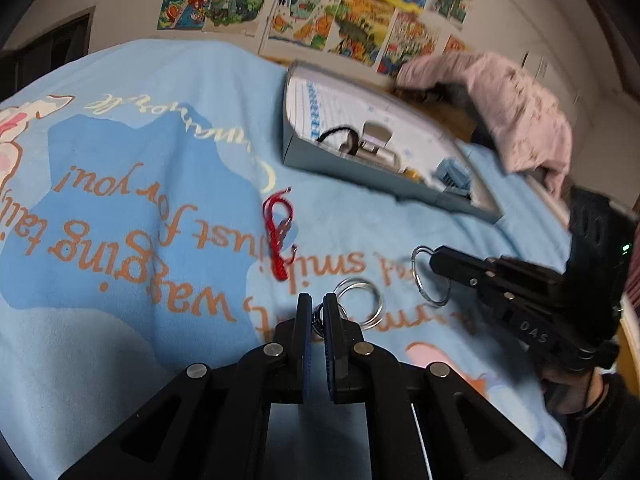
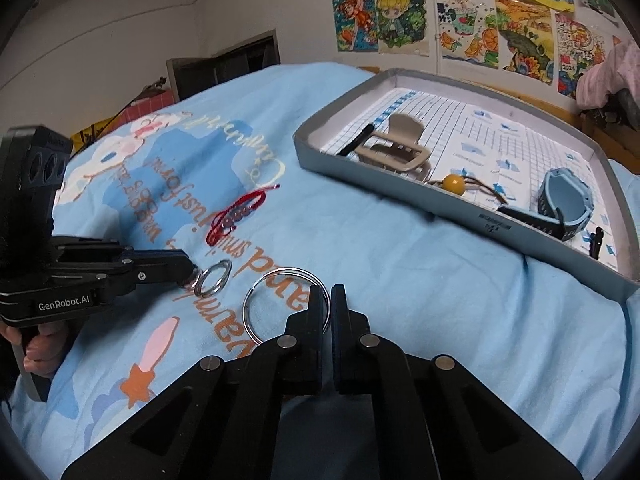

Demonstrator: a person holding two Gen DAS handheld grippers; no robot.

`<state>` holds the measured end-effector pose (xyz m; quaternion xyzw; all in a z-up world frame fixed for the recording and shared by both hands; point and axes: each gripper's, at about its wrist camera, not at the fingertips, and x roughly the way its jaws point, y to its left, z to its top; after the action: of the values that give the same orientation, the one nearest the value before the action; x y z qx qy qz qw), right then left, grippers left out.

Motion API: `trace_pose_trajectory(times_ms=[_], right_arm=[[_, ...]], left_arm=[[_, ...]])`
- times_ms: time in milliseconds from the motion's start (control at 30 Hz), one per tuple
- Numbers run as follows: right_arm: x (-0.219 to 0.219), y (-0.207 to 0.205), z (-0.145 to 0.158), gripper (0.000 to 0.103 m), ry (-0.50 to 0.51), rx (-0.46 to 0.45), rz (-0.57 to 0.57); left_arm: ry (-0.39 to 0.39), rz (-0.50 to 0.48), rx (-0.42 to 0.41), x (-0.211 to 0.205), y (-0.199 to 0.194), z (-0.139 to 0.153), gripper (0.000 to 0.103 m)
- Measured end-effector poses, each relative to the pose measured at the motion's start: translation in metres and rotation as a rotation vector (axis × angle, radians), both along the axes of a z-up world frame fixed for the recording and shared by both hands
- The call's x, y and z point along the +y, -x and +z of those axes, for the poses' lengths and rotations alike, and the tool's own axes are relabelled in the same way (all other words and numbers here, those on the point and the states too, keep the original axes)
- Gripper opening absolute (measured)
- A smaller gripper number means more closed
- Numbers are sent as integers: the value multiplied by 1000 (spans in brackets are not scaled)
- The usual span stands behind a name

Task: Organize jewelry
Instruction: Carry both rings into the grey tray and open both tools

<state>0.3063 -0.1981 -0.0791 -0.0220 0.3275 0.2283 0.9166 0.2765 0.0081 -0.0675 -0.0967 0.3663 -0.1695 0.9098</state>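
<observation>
Left gripper (image 1: 318, 312): fingers closed on a small ring (image 1: 357, 307), pinched at its near rim; lower centre of the left view. The edge grip looks meant to lift the ring off the soft cloth.
Right gripper (image 2: 330, 307): fingers closed on the rim of a large ring (image 2: 286, 303); lower centre of the right view. Thin wire, so an edge pinch is likely the only hold.
Rings: 2, both low over the blanket, near each other; whether they touch the cloth I cannot tell.
Red cord (image 2: 237, 213): loose on the blanket (image 2: 400, 280), centre left of the right view, not yet collected.
Tray (image 2: 472, 216): upper right of the right view, open-topped on the bed, the likely goal.
Tray contents: hair clip (image 2: 394, 148), yellow bead (image 2: 454, 184), blue band (image 2: 564, 204), set apart from each other.
Stage: judged mid-task; 3 pieces outside the tray.
</observation>
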Motion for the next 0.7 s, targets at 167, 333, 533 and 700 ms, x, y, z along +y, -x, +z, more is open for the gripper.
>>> trace_pose_trajectory(times_ms=[167, 333, 533, 700], right_arm=[[-7, 0, 7, 3, -34, -30, -18], [-12, 0, 13, 3, -56, -58, -30], [-33, -2, 30, 3, -106, -120, -85], [-78, -9, 48, 3, -178, -164, -213]], left_arm=[[26, 10, -19, 3, 2, 5, 6], [47, 22, -38, 1, -3, 21, 6], [44, 3, -132, -31, -26, 65, 6], [79, -25, -171, -78, -58, 84, 6]])
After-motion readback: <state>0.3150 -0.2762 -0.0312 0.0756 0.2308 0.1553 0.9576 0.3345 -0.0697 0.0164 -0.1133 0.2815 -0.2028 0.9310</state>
